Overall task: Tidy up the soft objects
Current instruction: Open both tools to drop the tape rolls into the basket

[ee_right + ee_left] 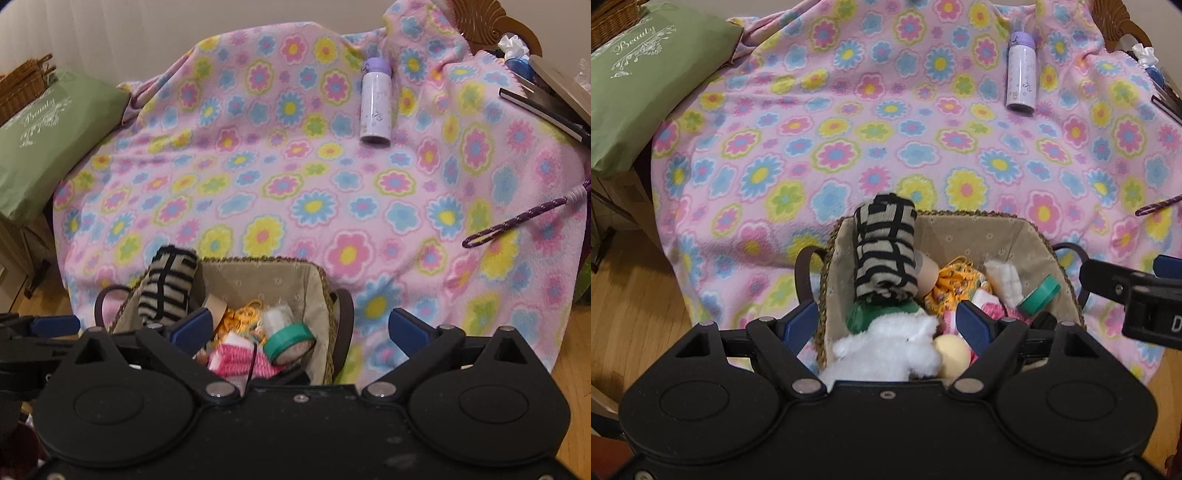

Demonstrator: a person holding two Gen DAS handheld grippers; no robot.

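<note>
Hovering over the basket (pixel 1015 229), the left gripper (pixel 890 325) is held with its jaws spread wide and nothing clamped between them; the white plush (pixel 894 343) lies directly under the gap, on top of the pile, but whether it is touched by the pads cannot be told. The right gripper (pixel 299 330) is likewise wide open and empty, set over the basket's right edge and the blanket (pixel 258 155).

The sorting step appears to be under way at the basket itself, which is already crowded: a striped roll (pixel 884 247) stands on end against the far left wall, with yellow cloth (pixel 955 284), pink-and-white knit (pixel 236 356), a folded white cloth (pixel 1004 277) and a green-lidded jar (pixel 1039 293) packed beside it. Either a soft item is to be taken out or one has just been put in; which cannot be judged.

If the plush is to be lifted, the jaws need to be lowered around its body and closed gently, since it is likely to compress.

The roll stands close ahead and could be toppled. A bottle (pixel 1021 70) and a purple cord (pixel 517 221) lie well apart on the blanket; a green pillow (pixel 639 81) sits at far left.
</note>
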